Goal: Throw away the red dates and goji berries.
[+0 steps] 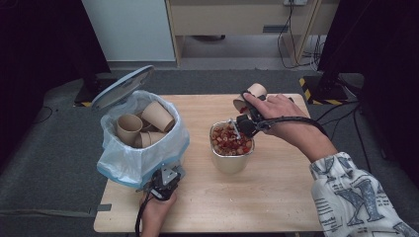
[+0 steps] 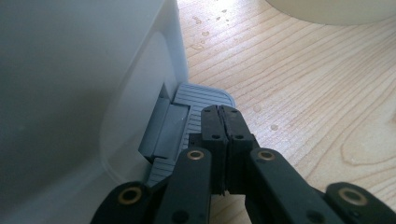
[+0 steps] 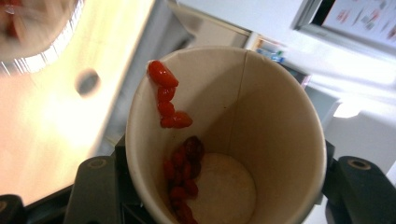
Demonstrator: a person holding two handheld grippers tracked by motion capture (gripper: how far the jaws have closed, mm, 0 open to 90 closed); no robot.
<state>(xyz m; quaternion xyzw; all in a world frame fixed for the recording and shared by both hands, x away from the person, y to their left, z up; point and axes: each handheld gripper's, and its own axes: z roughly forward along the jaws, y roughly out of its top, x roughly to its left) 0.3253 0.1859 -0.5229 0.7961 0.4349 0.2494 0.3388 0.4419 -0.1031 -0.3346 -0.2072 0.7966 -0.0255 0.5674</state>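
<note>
- Wooden surface point(image 1: 276, 197) sits on grey carpet, dark curtains at both sides.
- Right hand-held gripper point(image 1: 245, 106) pinches a paper cup point(image 1: 251, 95), tilted mouth-down over the metal container point(image 1: 232, 160) (full of red and tan bits).
- Right gripper view: cup point(image 3: 261, 116) clamped between the black jaws, red pieces point(image 3: 168, 100) stuck to its inner wall.
- Left hand-held gripper point(image 1: 168, 175) has jaws pressed together, tips point(image 2: 222, 114) on the bin's grey pedal point(image 2: 196, 100).
- Bin point(image 1: 143, 148) stands at left on the surface, lid point(image 1: 121, 86) up, bag lined, used cups point(image 1: 143, 123) inside.
</note>
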